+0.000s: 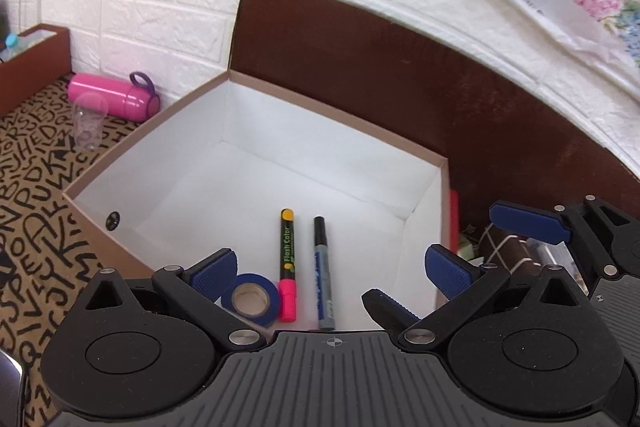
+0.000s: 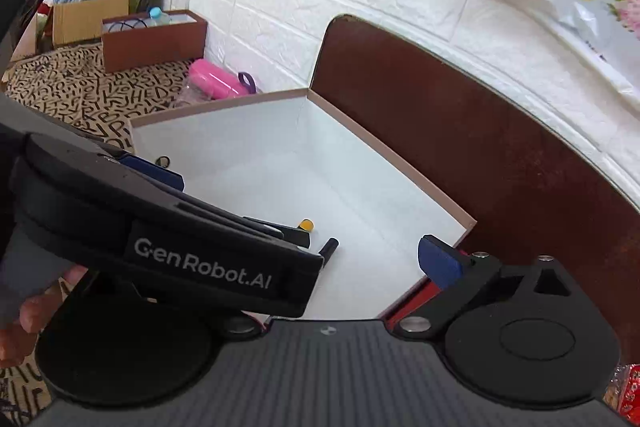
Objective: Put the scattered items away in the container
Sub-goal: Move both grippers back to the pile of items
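An open box (image 1: 336, 115) with a brown rim and white inside stands in front of me; it also shows in the right wrist view (image 2: 384, 147). On its floor lie a blue tape roll (image 1: 251, 298), a pink and black marker (image 1: 286, 267) and a grey marker (image 1: 323, 275). My left gripper (image 1: 332, 273) hovers open and empty over the near part of the box. My right gripper (image 2: 304, 259) is open and empty at the box's right side; in the left wrist view its blue pads (image 1: 528, 223) show on the right. The left gripper's body (image 2: 168, 227) hides most of the box contents in the right wrist view.
A pink bottle (image 1: 112, 97) and a clear cup (image 1: 89, 121) sit on the letter-print cloth (image 1: 36, 211) left of the box. A brown upright board (image 1: 440, 79) stands behind the box, against a white brick wall. A brown tray (image 2: 154, 39) stands far left.
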